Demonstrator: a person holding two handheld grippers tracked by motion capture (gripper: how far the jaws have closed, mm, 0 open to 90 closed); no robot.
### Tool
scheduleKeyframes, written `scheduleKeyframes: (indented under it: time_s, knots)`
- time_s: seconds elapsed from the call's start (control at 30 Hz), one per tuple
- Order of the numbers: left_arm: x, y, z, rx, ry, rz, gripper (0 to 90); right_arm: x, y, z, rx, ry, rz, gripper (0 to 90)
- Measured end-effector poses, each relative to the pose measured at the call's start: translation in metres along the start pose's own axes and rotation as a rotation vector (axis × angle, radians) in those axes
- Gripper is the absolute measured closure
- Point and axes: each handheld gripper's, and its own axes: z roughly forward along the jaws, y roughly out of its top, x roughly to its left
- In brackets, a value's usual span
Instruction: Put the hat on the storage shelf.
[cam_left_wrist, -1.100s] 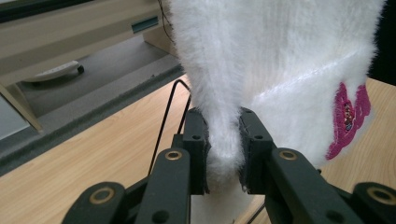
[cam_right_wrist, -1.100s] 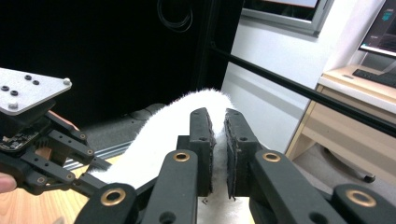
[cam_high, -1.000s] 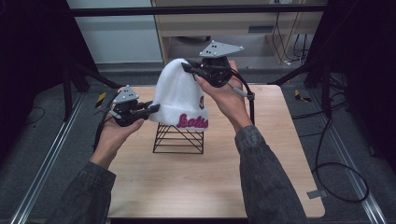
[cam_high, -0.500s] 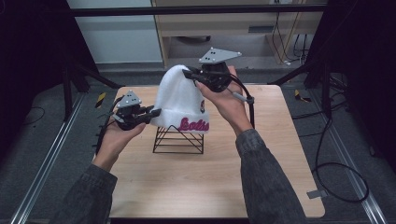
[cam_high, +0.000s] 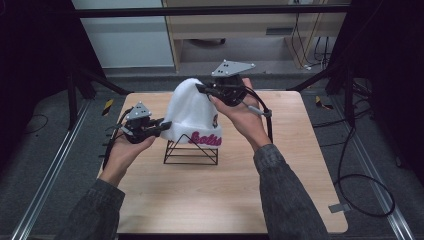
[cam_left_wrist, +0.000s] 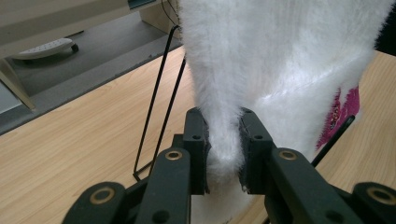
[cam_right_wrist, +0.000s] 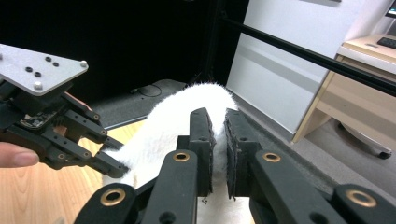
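White fleecy hat (cam_high: 190, 112) sits over a wire stand (cam_high: 191, 150) mid-desk; the left gripper (cam_left_wrist: 223, 142) pinches its lower edge, the right gripper (cam_right_wrist: 217, 140), nearly closed, nips its crown.

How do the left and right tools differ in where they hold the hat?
The left tool pinches the white hat low at its brim; the right tool sits high, near the crown. The left's jaws visibly clamp fur; the right's look nearly closed, with any fabric between them unclear. Both touch the hat.
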Motion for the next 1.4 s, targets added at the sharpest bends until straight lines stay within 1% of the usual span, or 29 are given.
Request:
scheduleKeyframes:
  time_s: [0.03, 0.13, 0.23, 0.37, 0.47, 0.57, 0.7, 0.9, 1.03, 1.4]
  knots:
    - [0.0, -0.001, -0.001, -0.001, 0.0, 0.006, 75.5, 0.001, 0.0, 0.0, 0.0, 0.001, 0.001, 83.4]
    - [0.002, -0.004, -0.003, -0.001, 0.002, 0.002, 75.5, 0.003, -0.001, -0.002, 0.001, 0.014, -0.003, 83.3]
    - [0.001, -0.008, -0.004, 0.007, 0.0, 0.006, 75.6, 0.005, -0.004, -0.001, 0.021, 0.021, -0.005, 83.4]
    - [-0.001, -0.013, -0.005, 0.014, -0.003, 0.02, 75.4, 0.009, -0.008, -0.002, 0.03, 0.032, -0.007, 83.4]
    - [0.0, -0.017, -0.005, 0.015, -0.006, 0.015, 75.5, 0.013, -0.01, -0.002, 0.04, 0.041, -0.011, 83.4]
    - [0.0, -0.021, -0.005, 0.016, -0.007, 0.013, 75.4, 0.015, -0.012, -0.001, 0.058, 0.036, -0.022, 83.3]
    - [0.0, -0.027, -0.006, 0.015, -0.015, 0.007, 75.4, 0.017, -0.017, 0.0, 0.07, 0.044, -0.021, 83.3]
    - [0.002, -0.034, -0.004, 0.03, -0.014, 0.018, 75.4, 0.021, -0.023, 0.002, 0.094, 0.044, -0.016, 83.4]
    - [0.002, -0.037, -0.003, 0.04, -0.012, 0.018, 75.5, 0.021, -0.026, 0.004, 0.11, 0.046, -0.013, 83.4]
    - [0.002, -0.039, -0.001, 0.048, -0.009, 0.015, 75.7, 0.024, -0.028, 0.003, 0.119, 0.064, -0.022, 83.4]
